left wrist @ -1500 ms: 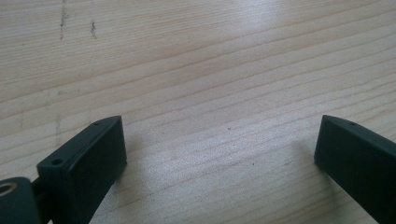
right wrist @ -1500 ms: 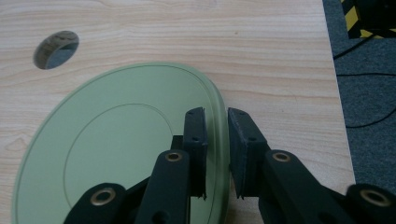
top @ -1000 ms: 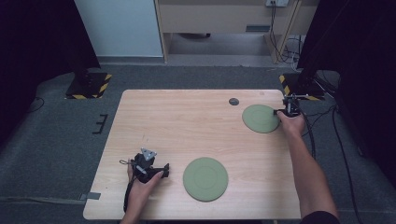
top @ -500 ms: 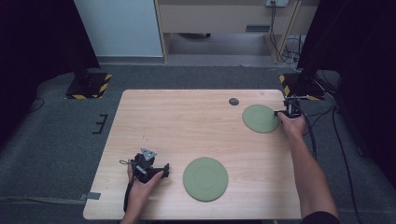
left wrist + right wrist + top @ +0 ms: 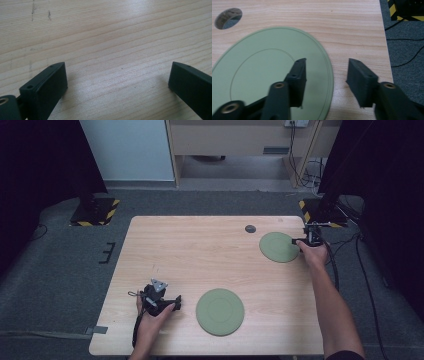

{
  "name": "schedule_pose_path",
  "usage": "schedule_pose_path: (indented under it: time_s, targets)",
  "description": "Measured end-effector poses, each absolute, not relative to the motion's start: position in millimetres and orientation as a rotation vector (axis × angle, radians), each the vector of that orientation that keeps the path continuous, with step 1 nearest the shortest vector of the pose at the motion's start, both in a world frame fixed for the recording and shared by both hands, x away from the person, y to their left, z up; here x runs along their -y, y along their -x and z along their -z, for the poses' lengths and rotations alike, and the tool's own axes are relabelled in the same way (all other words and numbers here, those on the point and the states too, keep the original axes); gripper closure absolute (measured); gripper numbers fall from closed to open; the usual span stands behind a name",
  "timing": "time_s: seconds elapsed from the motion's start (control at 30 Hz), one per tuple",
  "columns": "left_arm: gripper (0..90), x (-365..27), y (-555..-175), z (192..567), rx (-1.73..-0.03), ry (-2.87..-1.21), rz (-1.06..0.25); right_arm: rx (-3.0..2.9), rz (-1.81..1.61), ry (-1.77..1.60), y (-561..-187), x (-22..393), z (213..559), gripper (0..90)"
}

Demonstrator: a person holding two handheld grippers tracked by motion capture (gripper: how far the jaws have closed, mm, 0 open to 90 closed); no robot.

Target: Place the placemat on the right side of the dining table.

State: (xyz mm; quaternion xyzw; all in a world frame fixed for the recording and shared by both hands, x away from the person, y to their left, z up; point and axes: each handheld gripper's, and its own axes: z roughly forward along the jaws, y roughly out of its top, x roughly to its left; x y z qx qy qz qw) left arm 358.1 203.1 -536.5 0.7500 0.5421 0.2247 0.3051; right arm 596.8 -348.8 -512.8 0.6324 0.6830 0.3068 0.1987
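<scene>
High view: A person works two grippers at a wooden table (image 5: 200, 250); the right gripper (image 5: 301, 240) sits at the right rim of the far green plate (image 5: 278, 246), near the table's far right corner and just right of the round hole (image 5: 250, 228).
High view, near side: A second green plate (image 5: 220, 311) lies towards the table's front edge, with the left gripper (image 5: 176, 303) just to its left, apart from it.
Left gripper view: Jaws stand wide over bare wood (image 5: 112, 45), holding nothing.
Right gripper view: Jaws have just been opening and now stand about half apart, straddling the far green plate's (image 5: 262, 75) rim, one over the plate, one over the wood; the pads do not press it, so it lies free on the table.
Doing it well: If this is a release, lift straight up so no jaw drags the rim; if a re-grip, seat the rim deep between the pads before closing.
</scene>
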Motion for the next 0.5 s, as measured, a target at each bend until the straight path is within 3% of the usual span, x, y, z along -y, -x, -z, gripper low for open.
schedule_pose_path:
  time_s: [0.23, 0.5]
  targets:
    - [1.5, -203, -358, 537, -1.436, -1.985, -0.594, -1.911, -0.899, -1.746, -594, 340, 502, 28.7]
    - [1.2, -203, -358, 537, -1.435, -1.987, -0.592, -1.947, -0.952, -1.717, -585, 330, 491, 16.1]
